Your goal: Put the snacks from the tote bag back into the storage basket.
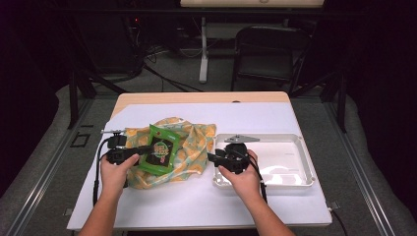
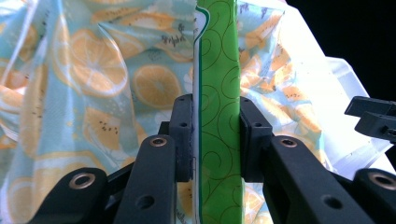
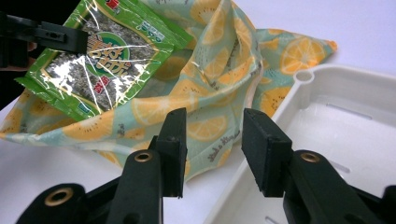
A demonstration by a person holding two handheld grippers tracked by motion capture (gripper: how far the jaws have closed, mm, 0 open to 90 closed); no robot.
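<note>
Left of the white tray (image 1: 295, 183), the left gripper (image 2: 215, 140) pinched a light, crinkly, slippery snack packet (image 1: 160, 150) by its edge above the soft lemon-print bag (image 1: 196, 142); the right gripper (image 3: 212, 149) gaped empty.

Right gripper (image 3: 212, 151) jaws stand apart, empty; beyond them crumpled lemon-print cloth bag (image 3: 224, 88), glossy green snack packet (image 3: 100, 60) upper left, white plastic tray (image 3: 336, 140) right.

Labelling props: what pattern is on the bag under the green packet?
Pale blue bag printed with orange and yellow citrus slices; clearest in the right gripper view.
</note>
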